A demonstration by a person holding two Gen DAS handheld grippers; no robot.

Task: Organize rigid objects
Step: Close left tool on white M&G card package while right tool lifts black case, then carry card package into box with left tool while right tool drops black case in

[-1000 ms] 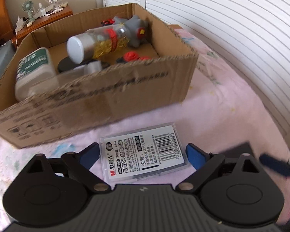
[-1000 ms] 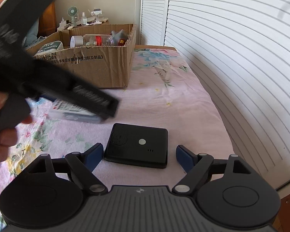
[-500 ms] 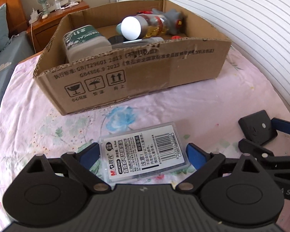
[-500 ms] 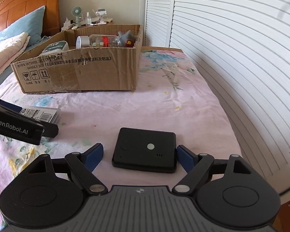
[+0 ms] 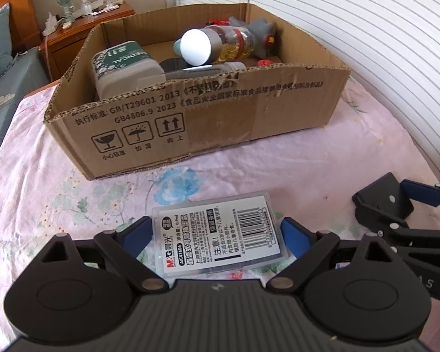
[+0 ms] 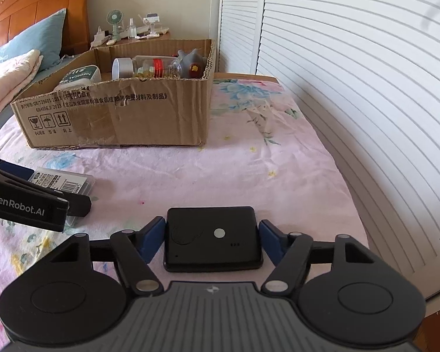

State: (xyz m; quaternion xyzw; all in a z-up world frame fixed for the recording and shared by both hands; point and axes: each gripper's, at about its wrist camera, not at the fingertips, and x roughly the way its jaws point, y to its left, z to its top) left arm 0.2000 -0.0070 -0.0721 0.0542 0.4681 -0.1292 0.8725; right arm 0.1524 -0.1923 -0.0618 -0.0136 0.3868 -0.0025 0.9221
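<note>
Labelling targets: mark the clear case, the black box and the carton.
clear case (image 5: 220,236): left wrist view, on its white label.
black box (image 6: 212,239): right wrist view, on its top face.
carton (image 5: 220,117): left wrist view, on its printed front wall.

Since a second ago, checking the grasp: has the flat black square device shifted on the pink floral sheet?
Cannot tell: the black device sits between the right gripper fingers throughout, while the camera itself moved.
</note>
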